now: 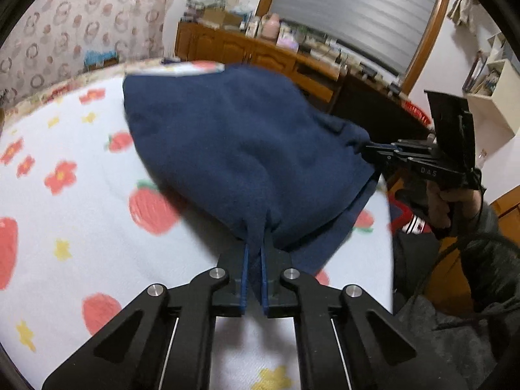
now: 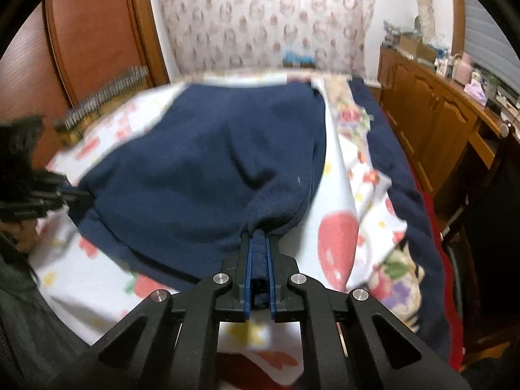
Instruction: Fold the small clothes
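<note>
A small navy blue fleece garment point(image 1: 240, 143) lies spread on a bed sheet printed with strawberries and flowers. My left gripper point(image 1: 256, 243) is shut on its near edge, the cloth pinched between the blue pads. In the left wrist view, my right gripper point(image 1: 364, 151) is seen from the side at the right, clamped on another corner of the garment. The right wrist view shows the same garment point(image 2: 201, 169) with my right gripper point(image 2: 259, 239) shut on a bunched fold of its hem. My left gripper point(image 2: 74, 195) grips the garment's left edge there.
The strawberry sheet point(image 1: 58, 227) covers the bed. A second navy cloth point(image 2: 399, 175) and a floral blanket point(image 2: 357, 120) lie along the bed's right side. A wooden cabinet point(image 2: 432, 113) with clutter stands to the right. A hand and dark sleeve point(image 1: 455, 201) hold the right gripper.
</note>
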